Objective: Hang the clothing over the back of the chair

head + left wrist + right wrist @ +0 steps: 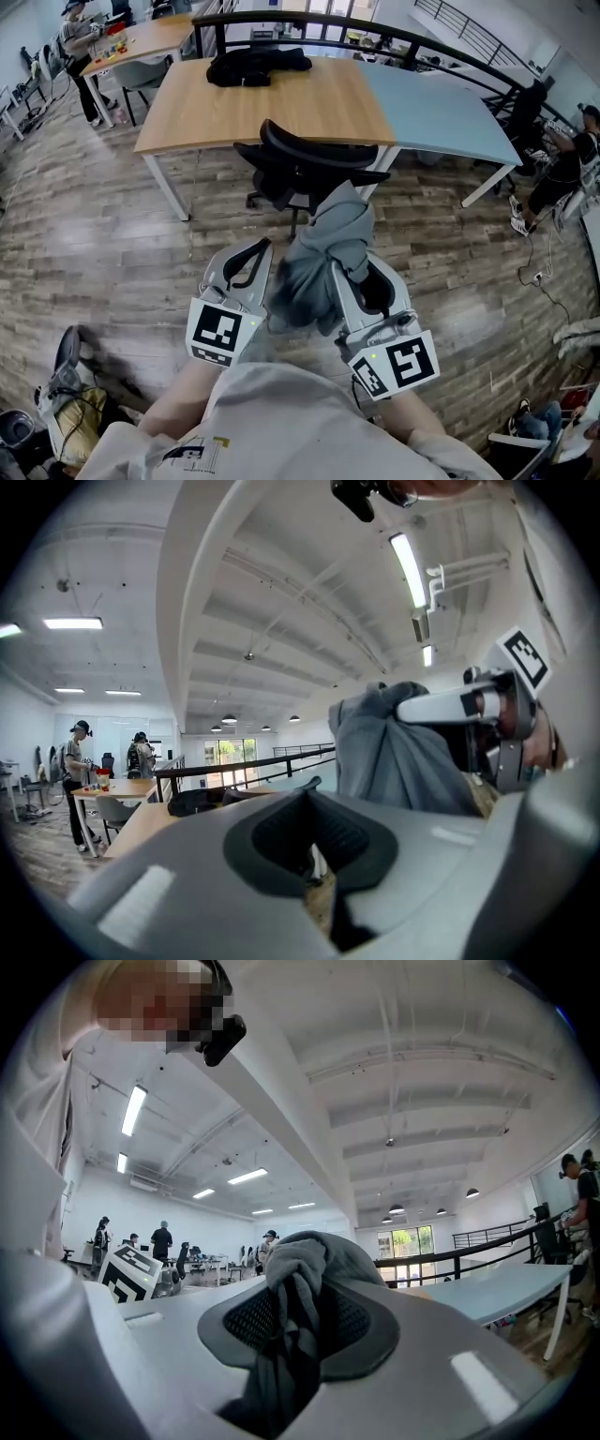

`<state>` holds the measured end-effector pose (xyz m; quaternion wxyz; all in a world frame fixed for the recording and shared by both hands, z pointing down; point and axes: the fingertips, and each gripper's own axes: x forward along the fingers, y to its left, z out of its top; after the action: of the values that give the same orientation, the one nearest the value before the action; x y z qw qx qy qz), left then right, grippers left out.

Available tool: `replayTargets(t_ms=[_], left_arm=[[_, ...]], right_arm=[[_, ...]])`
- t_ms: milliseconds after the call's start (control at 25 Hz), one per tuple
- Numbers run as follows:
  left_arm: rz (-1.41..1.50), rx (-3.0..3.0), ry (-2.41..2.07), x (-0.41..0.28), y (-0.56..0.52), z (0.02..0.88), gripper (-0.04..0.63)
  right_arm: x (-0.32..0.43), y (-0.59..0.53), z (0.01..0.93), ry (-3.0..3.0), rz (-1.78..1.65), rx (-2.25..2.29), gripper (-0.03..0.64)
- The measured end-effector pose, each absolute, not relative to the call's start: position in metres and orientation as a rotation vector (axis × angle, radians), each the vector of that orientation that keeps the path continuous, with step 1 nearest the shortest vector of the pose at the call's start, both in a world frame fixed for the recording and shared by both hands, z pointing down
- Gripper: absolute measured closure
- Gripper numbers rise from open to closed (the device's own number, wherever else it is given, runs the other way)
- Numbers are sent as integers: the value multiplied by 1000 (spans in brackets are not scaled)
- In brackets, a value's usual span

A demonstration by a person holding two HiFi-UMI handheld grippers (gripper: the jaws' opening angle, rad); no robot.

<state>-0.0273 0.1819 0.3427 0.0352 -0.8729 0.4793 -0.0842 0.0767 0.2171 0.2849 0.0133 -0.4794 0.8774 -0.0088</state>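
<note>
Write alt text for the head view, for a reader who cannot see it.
A bunched grey garment hangs clamped in the right tongs, with the empty left tongs beside it. Ahead stands a black office chair at a wooden table that bears black clothing.

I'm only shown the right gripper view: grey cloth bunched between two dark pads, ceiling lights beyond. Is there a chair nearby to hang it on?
Observer: Yes. The head view shows a black office chair just ahead, at a wooden table.
Operator: Does the left gripper hold the cloth too?
Observer: No. The left gripper view shows its jaws shut, with nothing between them.
Operator: Anything on that table?
Observer: A black garment, lying bunched near its far edge.
</note>
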Motion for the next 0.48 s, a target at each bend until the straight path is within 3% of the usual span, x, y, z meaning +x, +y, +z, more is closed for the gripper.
replayTargets(t_ms=[480], left_arm=[[-241,-2699,1396,-38,72,330,601]], right_arm=[[66,111,269,2675,34,-1575,503]])
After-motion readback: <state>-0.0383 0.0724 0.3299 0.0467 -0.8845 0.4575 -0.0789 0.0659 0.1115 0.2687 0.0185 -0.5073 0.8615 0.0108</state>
